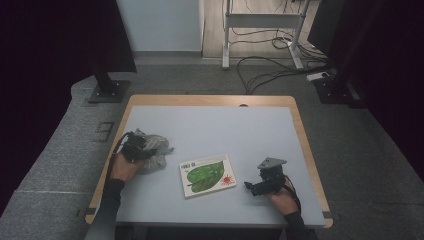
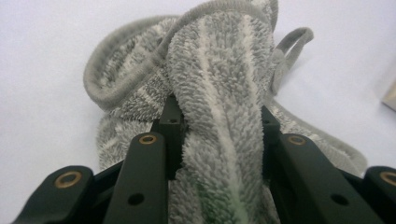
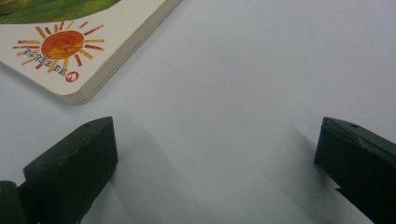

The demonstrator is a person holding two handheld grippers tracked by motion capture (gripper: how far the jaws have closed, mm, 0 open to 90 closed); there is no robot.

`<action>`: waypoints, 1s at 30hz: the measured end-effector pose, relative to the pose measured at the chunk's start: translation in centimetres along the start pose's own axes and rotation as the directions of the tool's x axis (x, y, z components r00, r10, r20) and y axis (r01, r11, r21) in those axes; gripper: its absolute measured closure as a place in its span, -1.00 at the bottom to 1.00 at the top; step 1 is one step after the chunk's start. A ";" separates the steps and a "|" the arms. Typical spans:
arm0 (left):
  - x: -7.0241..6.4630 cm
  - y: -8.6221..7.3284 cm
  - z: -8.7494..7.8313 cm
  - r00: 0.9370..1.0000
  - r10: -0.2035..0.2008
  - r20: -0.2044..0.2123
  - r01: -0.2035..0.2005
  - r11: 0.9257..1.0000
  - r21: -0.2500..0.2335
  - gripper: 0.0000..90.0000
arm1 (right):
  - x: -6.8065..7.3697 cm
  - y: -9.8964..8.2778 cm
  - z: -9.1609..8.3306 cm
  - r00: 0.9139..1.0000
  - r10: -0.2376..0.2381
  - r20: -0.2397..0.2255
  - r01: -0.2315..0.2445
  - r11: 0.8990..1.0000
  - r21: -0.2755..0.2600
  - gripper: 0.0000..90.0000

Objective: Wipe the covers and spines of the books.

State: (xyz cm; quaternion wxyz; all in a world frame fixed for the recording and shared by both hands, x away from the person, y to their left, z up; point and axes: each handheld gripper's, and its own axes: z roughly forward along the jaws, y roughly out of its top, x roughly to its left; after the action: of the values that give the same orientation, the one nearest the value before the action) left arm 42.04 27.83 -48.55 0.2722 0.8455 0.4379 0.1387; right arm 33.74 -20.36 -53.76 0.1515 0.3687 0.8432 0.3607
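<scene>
While the left gripper point(image 1: 142, 149) pinched a fold of the grey towel point(image 2: 219, 93) at the table's point(image 1: 210, 125) left, the right gripper point(image 1: 251, 187) rested near-right. Its jaws stood spread, just right of the book point(image 1: 207, 174).

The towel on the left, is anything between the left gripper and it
Nothing visible. The left gripper is already shut on a fold of the grey towel, pads pressing the cloth. The book lies apart, to its right.
</scene>
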 end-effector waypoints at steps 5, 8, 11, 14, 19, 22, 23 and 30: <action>0.0 0.1 -1.4 0.999 -0.014 0.044 0.016 0.999 -0.041 0.47 | 0.0 0.0 0.0 1.000 0.000 0.000 0.000 1.000 0.000 -1.00; -0.5 0.4 -2.3 0.997 -0.006 0.071 0.010 0.998 -0.066 0.47 | 0.0 0.0 0.0 1.000 0.000 0.000 0.000 1.000 0.000 -1.00; -1.2 0.8 -3.1 0.996 0.014 0.089 -0.007 0.996 -0.084 0.46 | 0.0 0.0 0.0 1.000 0.000 0.000 0.000 1.000 0.000 -1.00; -2.3 1.4 -3.7 0.993 0.040 0.115 -0.028 0.994 -0.104 0.46 | 0.0 0.0 0.0 1.000 0.000 0.000 0.000 1.000 0.000 -1.00; -4.3 2.2 -4.0 0.984 0.089 0.153 -0.070 0.990 -0.125 0.45 | 0.0 0.0 0.0 1.000 0.000 0.000 0.000 1.000 0.000 -1.00; -5.4 2.6 -4.0 0.979 0.115 0.168 -0.093 0.987 -0.131 0.45 | 0.0 0.0 0.0 1.000 0.000 0.000 0.000 1.000 0.000 -1.00; -5.6 2.6 -4.0 0.978 0.120 0.169 -0.098 0.986 -0.133 0.45 | 0.0 0.0 0.0 1.000 0.000 0.000 0.000 1.000 0.000 -1.00; -7.7 3.0 -2.9 0.968 0.178 0.177 -0.158 0.980 -0.118 0.44 | 0.0 0.0 0.0 1.000 0.000 0.000 0.000 1.000 0.000 -1.00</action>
State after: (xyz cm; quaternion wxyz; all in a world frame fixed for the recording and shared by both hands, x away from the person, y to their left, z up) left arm 38.16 21.13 -44.41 0.3426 0.8737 0.3294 0.1039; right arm 33.74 -20.37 -53.76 0.1515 0.3687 0.8432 0.3607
